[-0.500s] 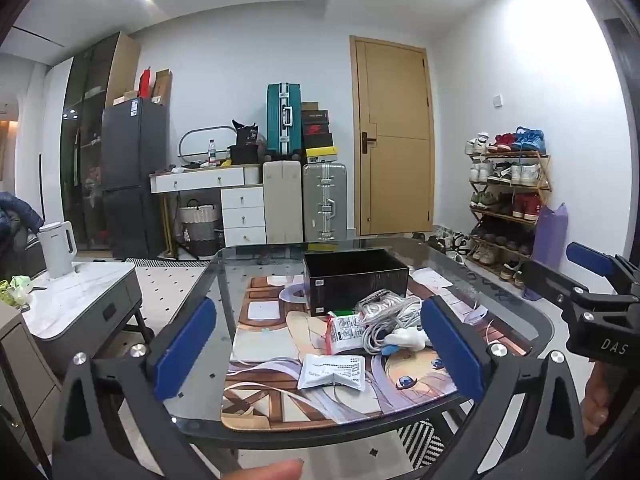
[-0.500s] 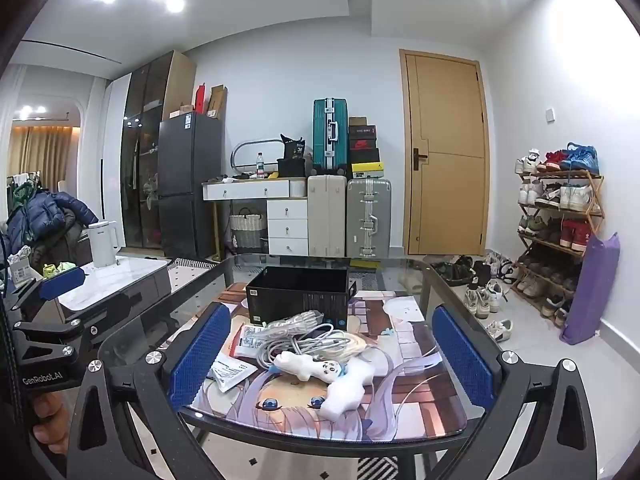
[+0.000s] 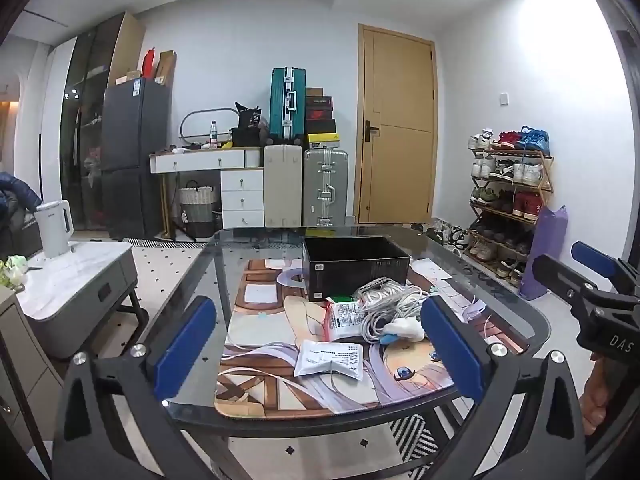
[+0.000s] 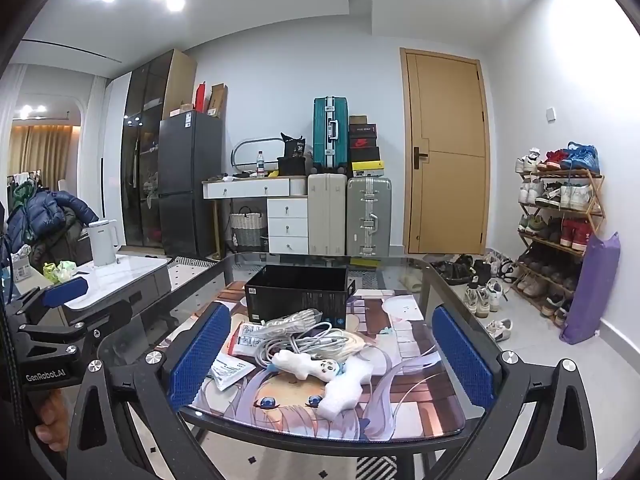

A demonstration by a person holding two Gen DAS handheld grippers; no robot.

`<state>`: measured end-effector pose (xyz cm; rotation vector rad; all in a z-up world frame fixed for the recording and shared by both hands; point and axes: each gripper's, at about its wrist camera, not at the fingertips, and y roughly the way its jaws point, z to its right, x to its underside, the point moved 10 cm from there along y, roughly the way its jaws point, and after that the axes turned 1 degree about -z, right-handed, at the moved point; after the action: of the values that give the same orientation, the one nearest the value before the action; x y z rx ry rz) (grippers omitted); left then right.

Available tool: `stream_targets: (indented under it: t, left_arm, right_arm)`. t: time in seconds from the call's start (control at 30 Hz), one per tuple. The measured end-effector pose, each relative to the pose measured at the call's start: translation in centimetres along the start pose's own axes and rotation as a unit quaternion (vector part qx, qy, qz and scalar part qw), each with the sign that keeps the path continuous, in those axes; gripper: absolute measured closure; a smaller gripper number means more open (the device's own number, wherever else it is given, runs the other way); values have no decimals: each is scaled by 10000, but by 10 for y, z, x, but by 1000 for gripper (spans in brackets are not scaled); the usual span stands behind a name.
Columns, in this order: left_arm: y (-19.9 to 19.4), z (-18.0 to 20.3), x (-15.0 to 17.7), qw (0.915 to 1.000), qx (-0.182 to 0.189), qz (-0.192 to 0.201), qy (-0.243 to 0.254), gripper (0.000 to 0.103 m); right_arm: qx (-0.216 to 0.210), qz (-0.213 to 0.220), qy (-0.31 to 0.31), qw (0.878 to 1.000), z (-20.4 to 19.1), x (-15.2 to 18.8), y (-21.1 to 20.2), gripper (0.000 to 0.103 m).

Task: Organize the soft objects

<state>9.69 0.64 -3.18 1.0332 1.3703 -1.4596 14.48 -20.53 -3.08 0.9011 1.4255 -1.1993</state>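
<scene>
A glass table (image 3: 192,280) carries a printed cartoon mat (image 3: 260,328). On the mat's far side stands an open black box (image 3: 356,268) (image 4: 296,296). In front of it lie a coil of white cable (image 3: 388,308) (image 4: 304,336), a white plush toy (image 4: 320,368) (image 3: 404,326), a red-and-white packet (image 3: 342,318) (image 4: 246,340) and a white sachet (image 3: 330,360) (image 4: 230,370). My left gripper (image 3: 320,348) hovers open before the table's near edge, holding nothing. My right gripper (image 4: 332,360) is open too, level with it, with nothing between its blue pads.
A low side table with a white kettle (image 3: 54,228) stands to the left. Suitcases (image 3: 324,188), drawers and a fridge line the back wall. A shoe rack (image 3: 512,184) and a purple bag (image 3: 546,252) stand on the right. A hand (image 4: 52,428) grips each handle.
</scene>
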Motion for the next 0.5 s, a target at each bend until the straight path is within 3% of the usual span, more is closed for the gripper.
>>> stream_targets:
  t: [0.5]
  left_arm:
    - [-17,-1,-17,9989,59,460,-110,0]
  right_arm:
    - [-63,-33,-89,9999,3,3,-4,1]
